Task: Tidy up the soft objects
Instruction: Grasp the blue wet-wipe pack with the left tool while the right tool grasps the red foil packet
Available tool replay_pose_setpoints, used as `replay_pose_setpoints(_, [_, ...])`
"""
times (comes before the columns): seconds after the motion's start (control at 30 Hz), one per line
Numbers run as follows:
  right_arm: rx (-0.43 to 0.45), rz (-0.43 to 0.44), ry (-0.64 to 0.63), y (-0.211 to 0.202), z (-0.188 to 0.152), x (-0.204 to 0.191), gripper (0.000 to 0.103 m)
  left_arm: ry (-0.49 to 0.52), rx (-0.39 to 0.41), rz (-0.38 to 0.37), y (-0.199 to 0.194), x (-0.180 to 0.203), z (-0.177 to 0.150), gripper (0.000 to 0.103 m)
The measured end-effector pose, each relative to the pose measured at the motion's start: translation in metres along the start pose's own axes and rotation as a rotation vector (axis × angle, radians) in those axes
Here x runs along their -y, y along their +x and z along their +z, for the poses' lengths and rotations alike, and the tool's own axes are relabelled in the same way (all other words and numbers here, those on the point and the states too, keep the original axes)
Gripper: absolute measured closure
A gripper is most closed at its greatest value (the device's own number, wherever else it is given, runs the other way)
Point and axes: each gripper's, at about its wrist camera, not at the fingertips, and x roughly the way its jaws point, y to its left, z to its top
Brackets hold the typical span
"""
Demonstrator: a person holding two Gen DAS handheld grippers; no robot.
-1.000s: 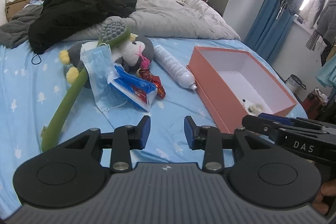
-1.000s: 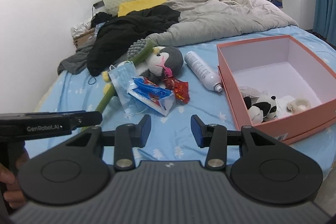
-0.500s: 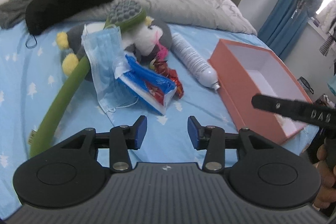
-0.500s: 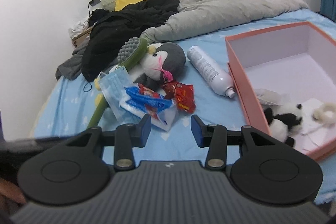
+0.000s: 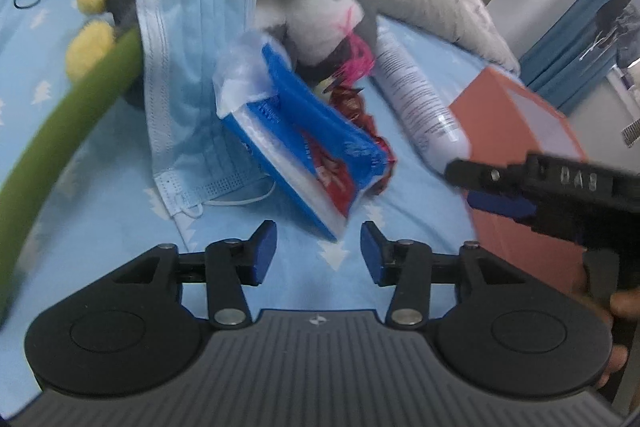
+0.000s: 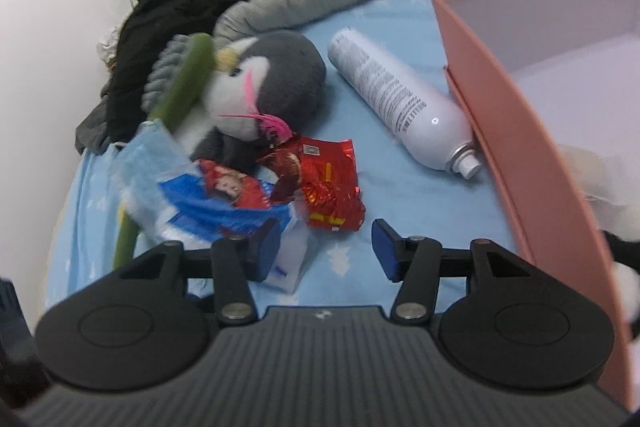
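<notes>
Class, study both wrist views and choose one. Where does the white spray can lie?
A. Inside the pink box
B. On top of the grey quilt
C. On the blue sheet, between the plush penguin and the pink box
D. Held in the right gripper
C: the white spray can lies on its side on the blue sheet, with the plush penguin on one side and the pink box on the other.

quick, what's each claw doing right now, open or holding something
Left claw: open, holding nothing, just short of the blue tissue pack.
Right claw: open, holding nothing, near the red snack wrapper.
</notes>
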Motion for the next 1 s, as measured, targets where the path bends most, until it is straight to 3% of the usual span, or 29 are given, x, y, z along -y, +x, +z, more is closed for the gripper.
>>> replay_pose_setpoints(0.3, [-0.093, 0.064, 0.125, 0.065, 0.021, 0.016, 0.048, -0.050, 0.005, -0.103, 0.036, -0.005, 0.006, 0.037])
replay_pose_setpoints(0.57, [-0.139, 0.054, 0.142, 0.086, 0.025, 0.020, 0.049, -0.040, 0.022, -0.054, 0.056, 0.005, 0.010, 0.039])
replay_pose_setpoints(0.73, [-0.159, 0.078, 0.134, 0.087, 0.026, 0.022, 0.055, -0.020, 0.019, -0.035, 0.054, 0.010, 0.016, 0.078])
replay_pose_setpoints(0.77, [-0.160, 0.085, 0.135, 0.086, 0.026, 0.021, 0.064, -0.018, 0.020, -0.042, 0.052, 0.010, 0.017, 0.082])
replay_pose_setpoints(1.0, [-0.157, 0.086, 0.118, 0.070, 0.020, 0.015, 0.064, -0.015, 0.036, -0.061, 0.029, 0.012, 0.014, 0.094])
